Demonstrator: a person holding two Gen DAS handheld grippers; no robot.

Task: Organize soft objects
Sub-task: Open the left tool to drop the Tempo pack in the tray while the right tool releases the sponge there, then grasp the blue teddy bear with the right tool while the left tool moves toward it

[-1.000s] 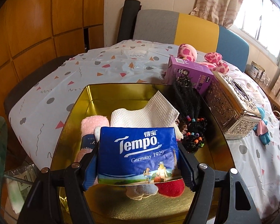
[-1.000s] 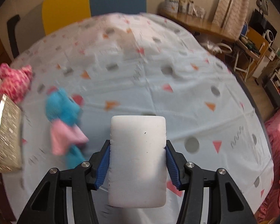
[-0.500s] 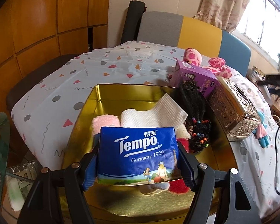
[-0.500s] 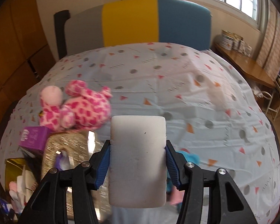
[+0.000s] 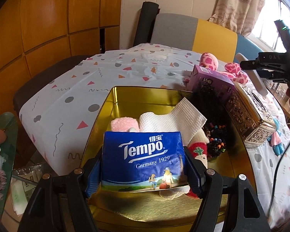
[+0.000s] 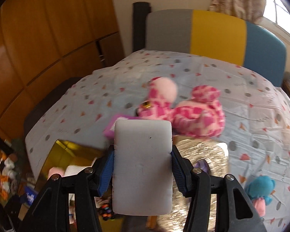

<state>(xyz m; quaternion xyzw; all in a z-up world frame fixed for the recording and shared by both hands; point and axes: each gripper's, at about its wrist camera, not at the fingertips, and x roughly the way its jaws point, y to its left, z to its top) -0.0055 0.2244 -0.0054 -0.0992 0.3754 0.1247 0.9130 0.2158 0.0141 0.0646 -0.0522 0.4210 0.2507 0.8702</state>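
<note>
The left gripper (image 5: 145, 166) has its jaws clamped on a blue tissue pack (image 5: 143, 154) over the near end of the gold tray (image 5: 114, 98), and the right gripper (image 6: 143, 164) squeezes a white sponge (image 6: 143, 166) beyond the tray's far right side. Inside the tray lie a pink cloth (image 5: 121, 122), paper towel (image 5: 172, 119) and beaded hair ties (image 5: 215, 141). Both held items, I judge, remain to be placed, as do the pink plush (image 6: 185, 112) and blue plush (image 6: 261, 191) outside the tray.

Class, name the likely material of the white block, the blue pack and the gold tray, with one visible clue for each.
White block: probably foam sponge; matte, fine-pored, dented at the pads.
Blue pack: thin plastic film, apparently around tissues; glossy and wrinkled.
Gold tray: likely metal tin; mirror-like gold walls show reflections.
</note>
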